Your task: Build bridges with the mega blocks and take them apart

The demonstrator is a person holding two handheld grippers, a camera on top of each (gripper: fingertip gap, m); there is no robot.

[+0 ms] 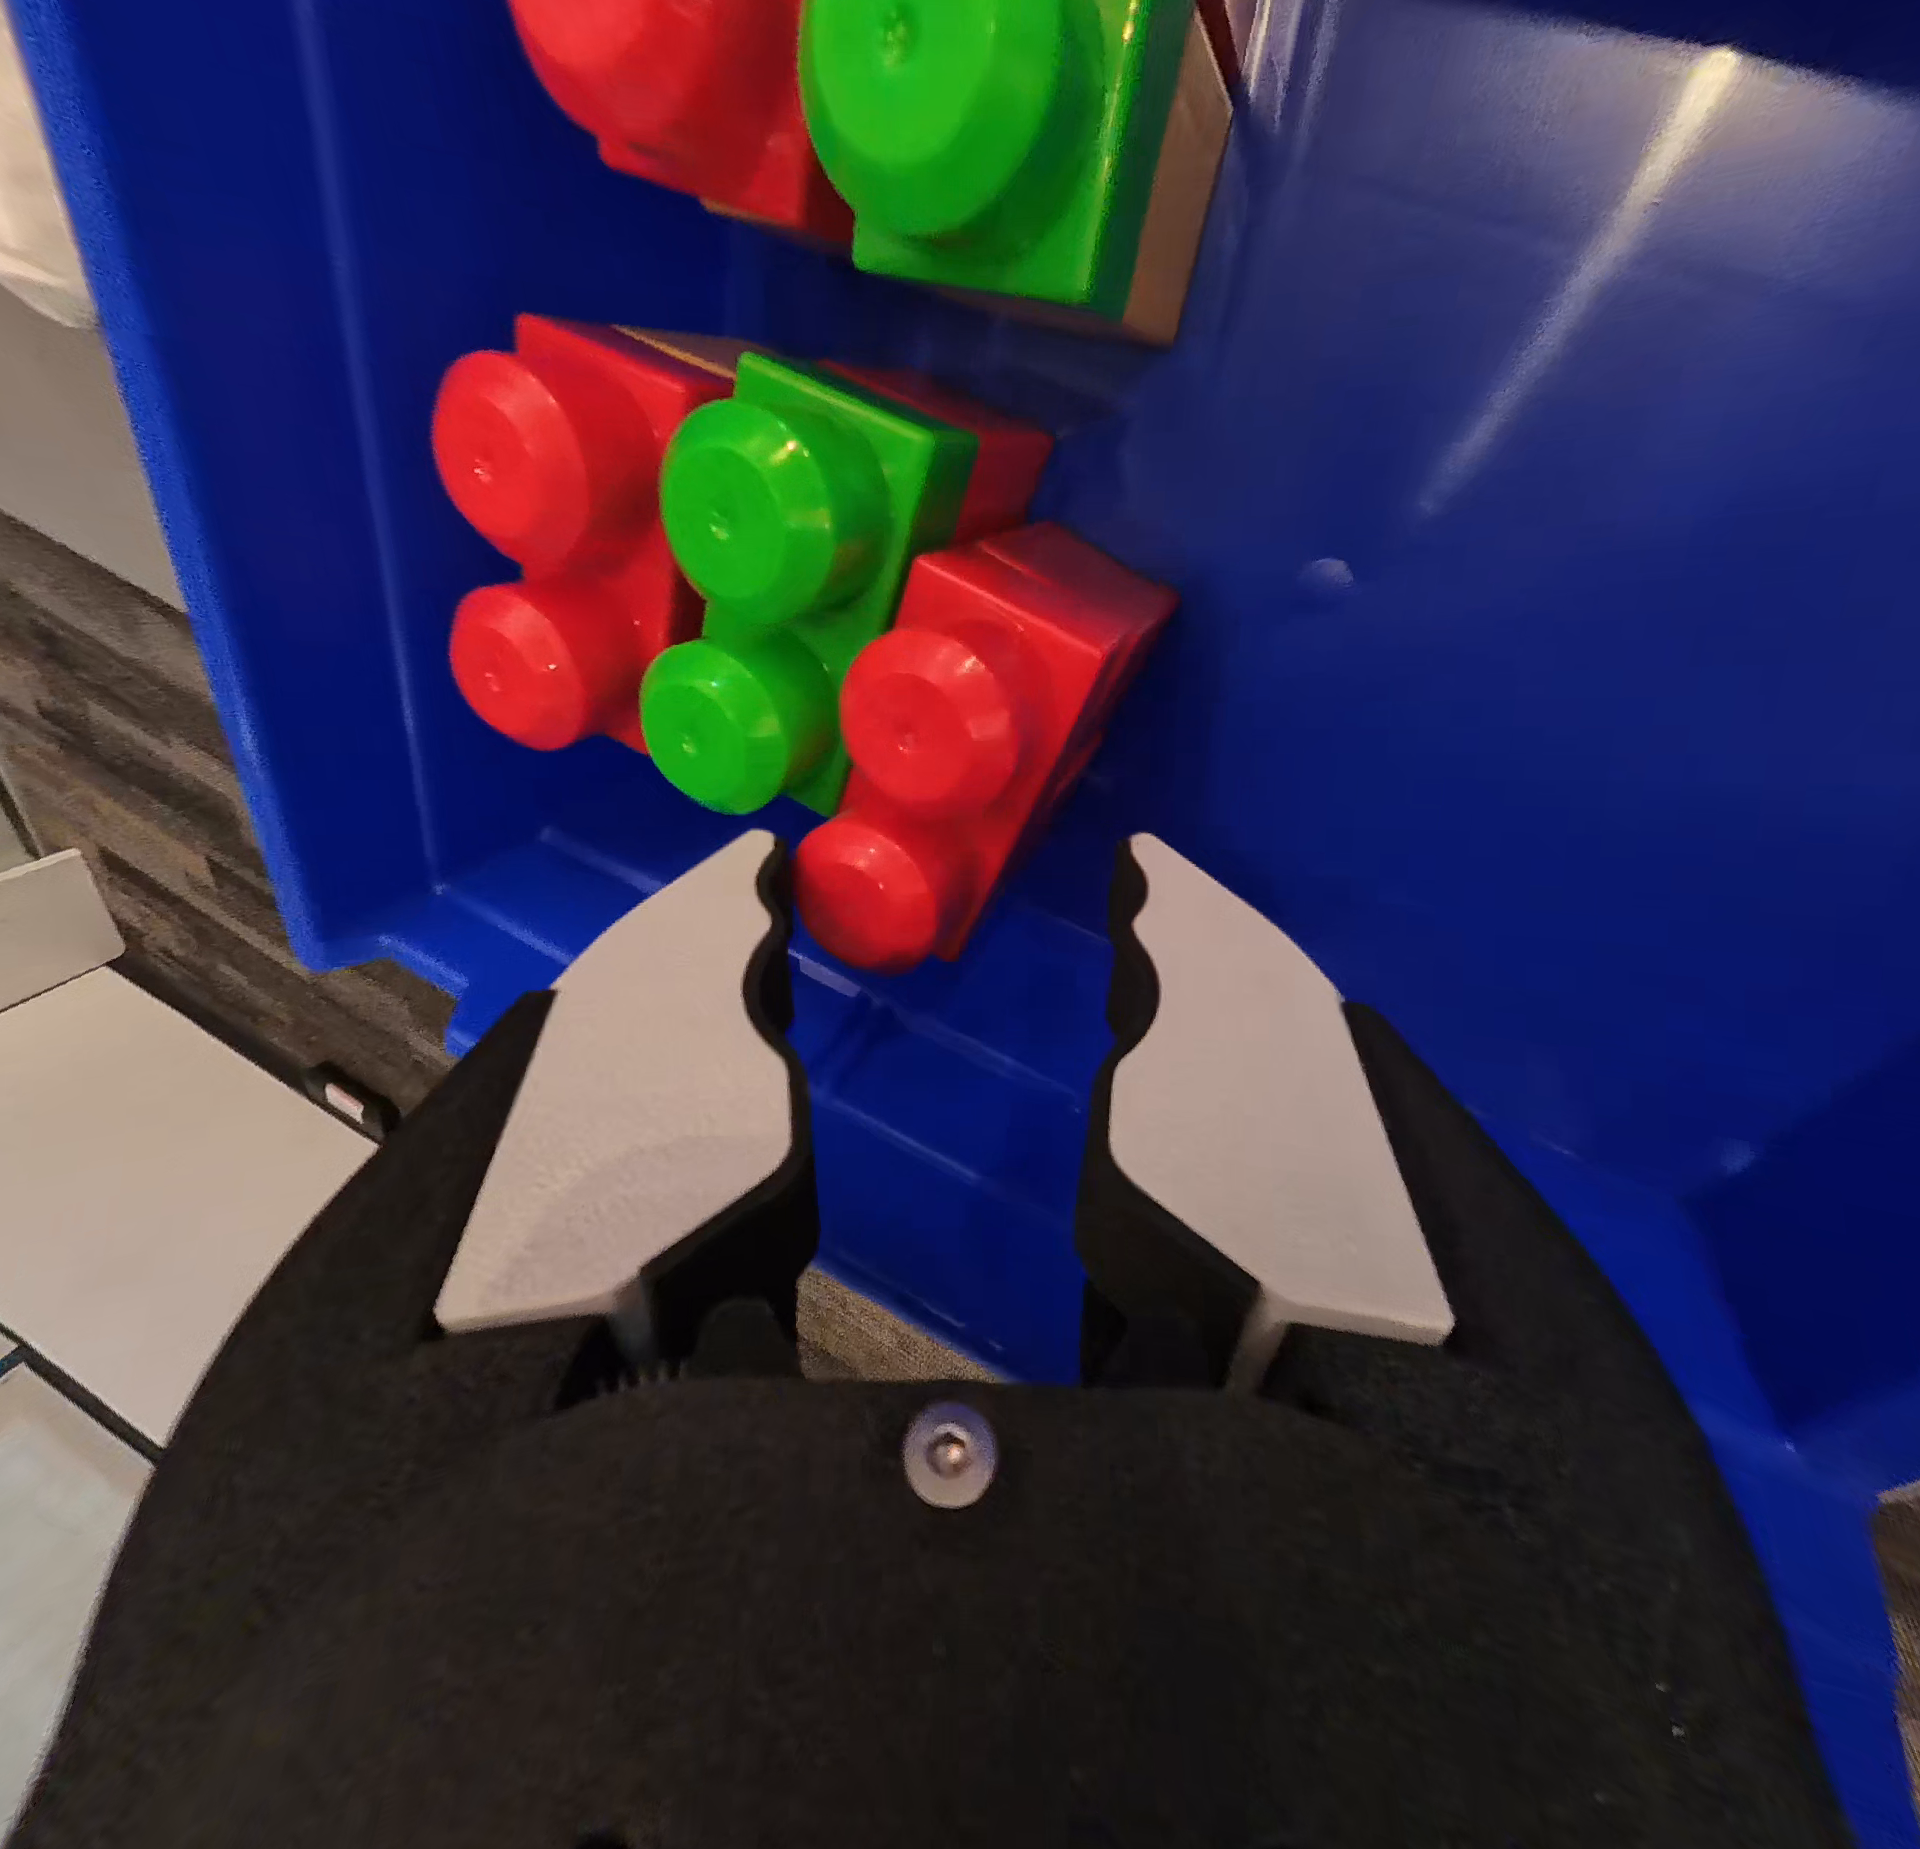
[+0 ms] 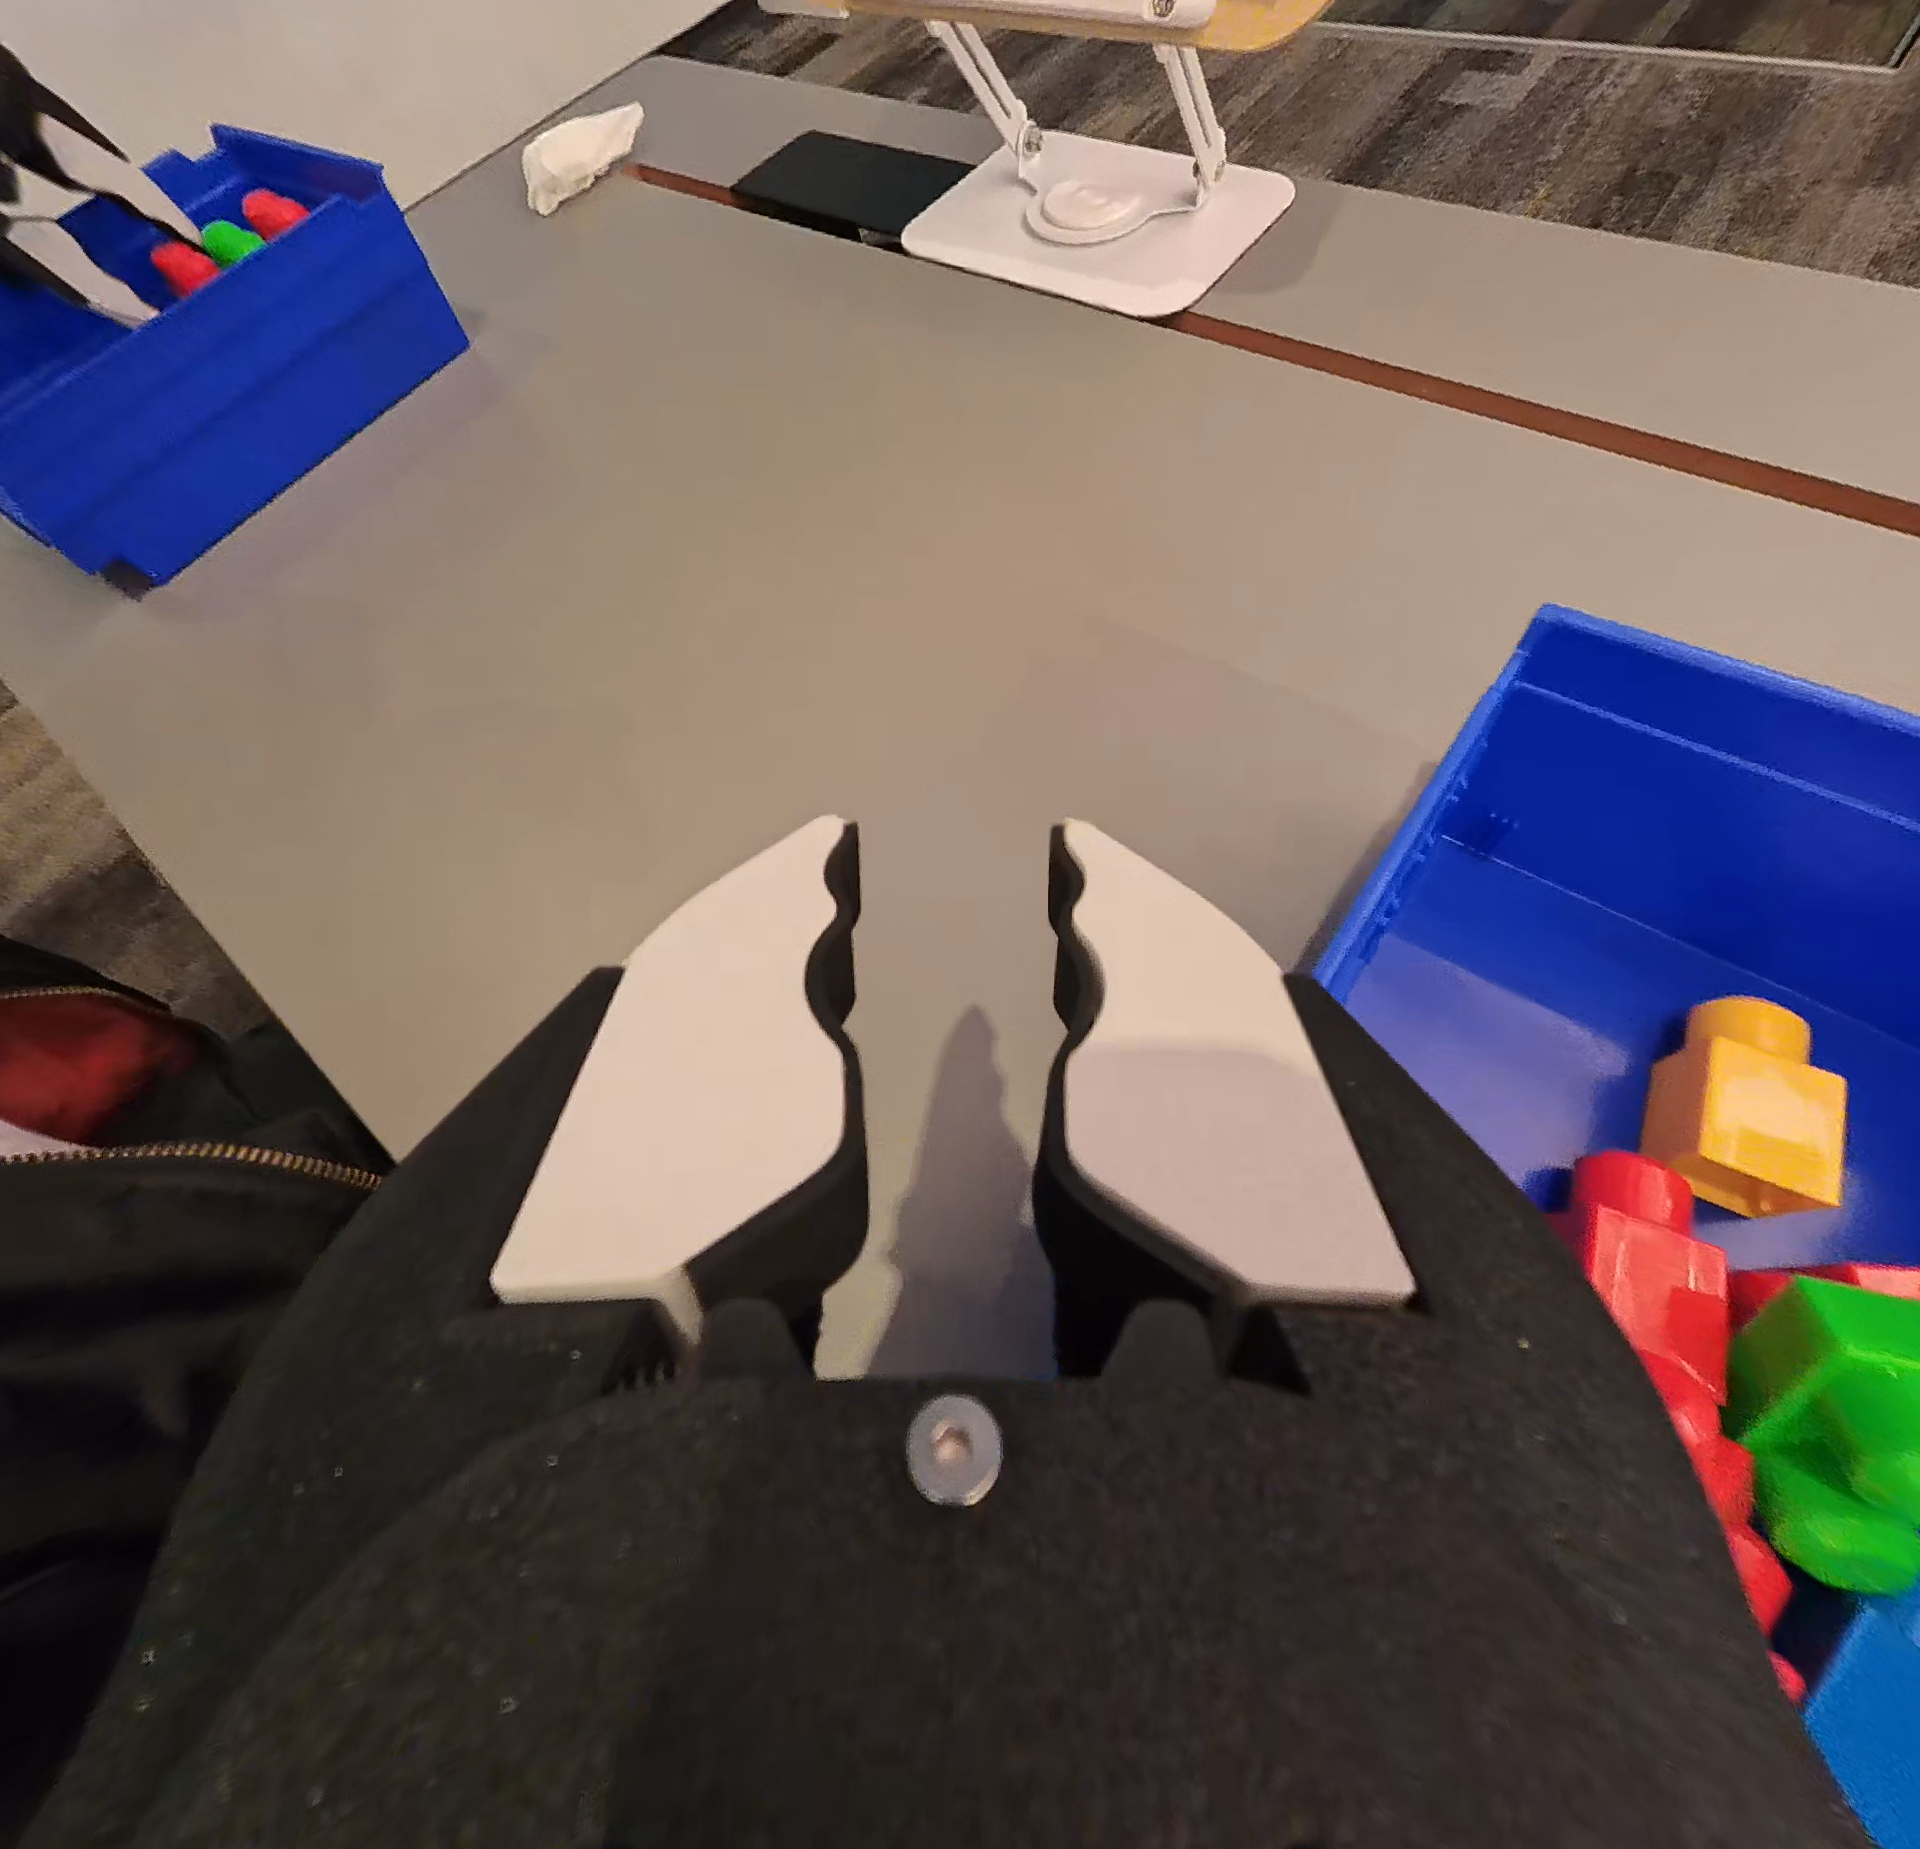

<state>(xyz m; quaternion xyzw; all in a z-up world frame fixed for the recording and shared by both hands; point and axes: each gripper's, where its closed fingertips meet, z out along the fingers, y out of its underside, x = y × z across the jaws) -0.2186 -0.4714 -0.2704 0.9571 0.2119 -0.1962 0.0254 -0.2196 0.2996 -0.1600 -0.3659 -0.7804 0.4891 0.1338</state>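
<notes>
The left tool (image 1: 945,864) hangs spread and empty over a two-stud red plastic block (image 1: 977,739) inside a blue plastic bin (image 1: 1455,552). The right tool (image 2: 954,843), also spread, hovers over the bare grey table (image 2: 831,511). No bridge stands; building looks unstarted.

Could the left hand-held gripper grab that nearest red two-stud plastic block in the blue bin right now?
Probably yes. The left hand-held gripper is open just short of the red two-stud plastic block in the blue plastic bin, and nothing lies between them. The neighbouring green two-stud block sits close, though.
</notes>
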